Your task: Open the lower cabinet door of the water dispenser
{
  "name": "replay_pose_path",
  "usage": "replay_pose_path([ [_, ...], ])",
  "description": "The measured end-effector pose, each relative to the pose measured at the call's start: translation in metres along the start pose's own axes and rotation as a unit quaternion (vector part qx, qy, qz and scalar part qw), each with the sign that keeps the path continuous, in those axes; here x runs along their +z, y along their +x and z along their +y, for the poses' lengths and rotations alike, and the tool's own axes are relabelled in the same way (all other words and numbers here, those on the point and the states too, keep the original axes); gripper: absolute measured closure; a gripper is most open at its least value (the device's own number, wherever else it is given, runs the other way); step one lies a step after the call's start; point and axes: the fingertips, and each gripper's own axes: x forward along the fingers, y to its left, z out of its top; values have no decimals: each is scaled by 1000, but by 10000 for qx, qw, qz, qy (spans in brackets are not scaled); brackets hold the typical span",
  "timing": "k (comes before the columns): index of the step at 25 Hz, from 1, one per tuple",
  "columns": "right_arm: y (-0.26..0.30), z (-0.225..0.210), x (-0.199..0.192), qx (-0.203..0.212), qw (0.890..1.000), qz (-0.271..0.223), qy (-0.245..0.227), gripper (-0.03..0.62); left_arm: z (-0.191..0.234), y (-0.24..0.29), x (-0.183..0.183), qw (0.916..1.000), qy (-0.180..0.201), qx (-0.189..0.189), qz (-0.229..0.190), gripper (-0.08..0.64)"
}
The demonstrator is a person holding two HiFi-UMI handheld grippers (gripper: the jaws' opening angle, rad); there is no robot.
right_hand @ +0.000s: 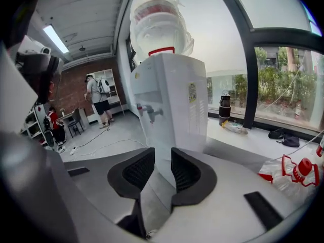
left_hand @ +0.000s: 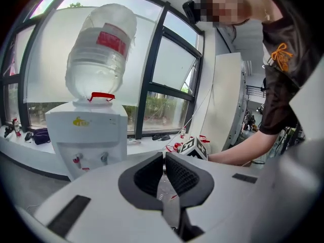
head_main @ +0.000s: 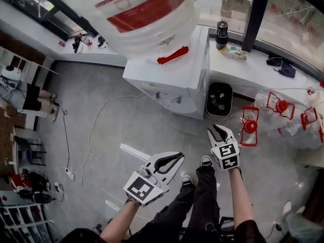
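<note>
The white water dispenser (head_main: 167, 80) stands by the window ledge with a large clear bottle (head_main: 147, 14) on top. It shows at the left of the left gripper view (left_hand: 86, 130) and straight ahead in the right gripper view (right_hand: 172, 110). Its two taps (left_hand: 90, 159) face me. The lower cabinet door is hidden behind the gripper bodies in both gripper views. My left gripper (head_main: 179, 157) hangs over the floor, well short of the dispenser, its pads together and empty (left_hand: 163, 156). My right gripper (head_main: 217, 129) is closer, open with an empty gap (right_hand: 162, 151).
A black bin (head_main: 219, 99) stands right of the dispenser. Empty bottles with red caps (head_main: 278, 108) lie on the floor at the right. A white cable (head_main: 96, 130) runs across the grey floor at the left. A person (right_hand: 96, 97) stands far back in the room.
</note>
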Motion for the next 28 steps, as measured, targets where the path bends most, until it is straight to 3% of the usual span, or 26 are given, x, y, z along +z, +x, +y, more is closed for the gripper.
replay_pose_path([
  [10,115,-35,-48,448,9989,78,-87,397,70,82,-30,9993,-135,356,-9,531],
  [19,216,-61,-133,432,9972,308,-530,351,120,127,-125,9989,-56,463,62,531],
  [28,268,-71,-172,591,9954,267,-703,318,135,158,-189,9993,211,255,169,531],
])
